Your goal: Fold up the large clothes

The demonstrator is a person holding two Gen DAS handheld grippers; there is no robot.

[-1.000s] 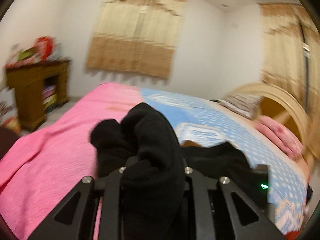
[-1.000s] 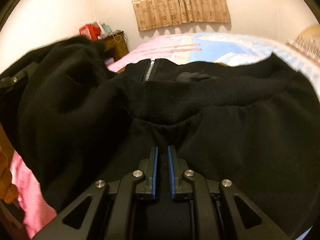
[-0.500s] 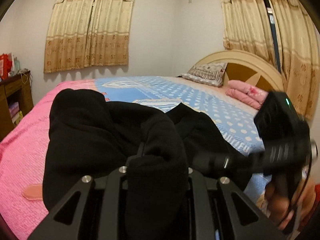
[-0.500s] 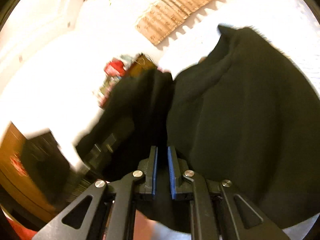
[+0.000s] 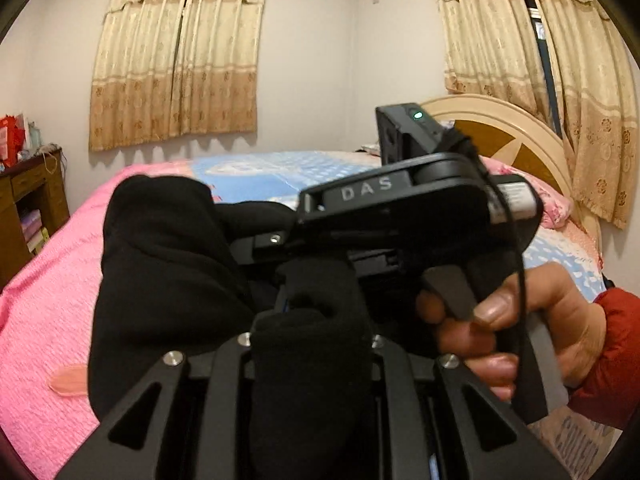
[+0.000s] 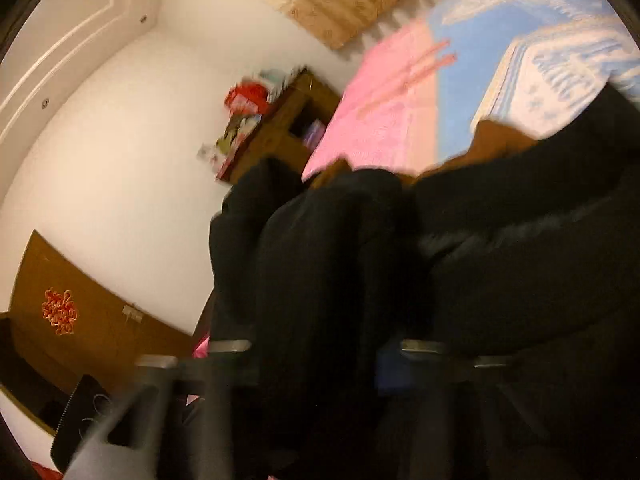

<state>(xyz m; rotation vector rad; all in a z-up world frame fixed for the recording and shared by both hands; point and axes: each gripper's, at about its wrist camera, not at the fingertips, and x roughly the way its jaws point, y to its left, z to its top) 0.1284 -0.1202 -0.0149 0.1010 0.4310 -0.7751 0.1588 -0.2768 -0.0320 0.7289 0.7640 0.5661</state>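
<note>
The black garment [image 5: 160, 264] is bunched and lifted above the bed. My left gripper [image 5: 312, 320] is shut on a thick fold of it, which hides the fingertips. The right gripper's body, marked DAS, [image 5: 400, 204] crosses right in front of it, held by a hand in a red sleeve [image 5: 520, 320]. In the blurred right wrist view the same black garment [image 6: 400, 272] fills the lower frame. My right gripper [image 6: 320, 356] is shut on a fold of it.
The bed has a pink cover [image 5: 48, 300] on the left and a blue dotted sheet [image 5: 272, 172] beyond. A wooden headboard [image 5: 508, 132] and pink pillows stand right. A wooden cabinet [image 5: 28, 208] stands left. Curtains [image 5: 176, 56] hang behind.
The right gripper has swung in close across the left wrist view, bringing its fold of the garment to the left gripper. The right wrist view has tilted and blurred.
</note>
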